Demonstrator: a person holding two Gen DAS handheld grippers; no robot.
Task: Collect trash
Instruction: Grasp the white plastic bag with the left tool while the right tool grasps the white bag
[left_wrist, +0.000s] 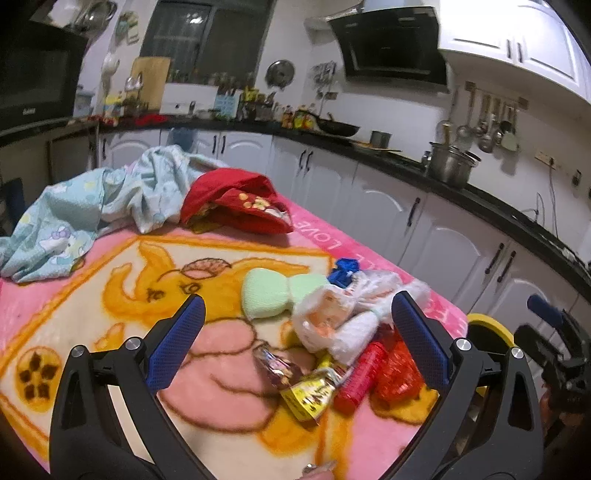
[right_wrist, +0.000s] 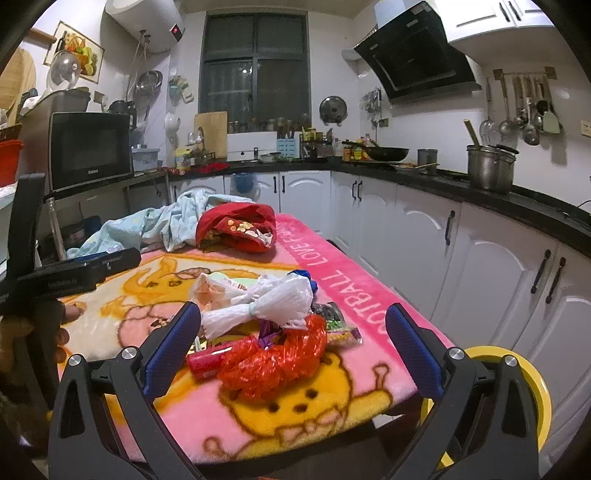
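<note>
Starting collection: both jaws spread wide, nothing held. Trash pile (right_wrist: 266, 332) heaped at 12 o'clock of right gripper (right_wrist: 293, 349); left gripper (left_wrist: 299, 345) framing it too. Red crinkled wrapper (right_wrist: 273, 363) best pinched first, yellow bin (right_wrist: 532, 387) at 3 o'clock.

Blanket-covered table (right_wrist: 332, 398), trash pile (right_wrist: 266, 332), red garment (right_wrist: 236, 229), blue cloth (left_wrist: 74, 218)

The pink blanket's (right_wrist: 334, 280) border reads "FOOTBALL LOVE"; the microwave (right_wrist: 90, 147) reads "Galanz".

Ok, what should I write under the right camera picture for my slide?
Open right gripper hovers over a trash pile, red crinkly bag and white plastic bag, on a pink cartoon blanket.
</note>
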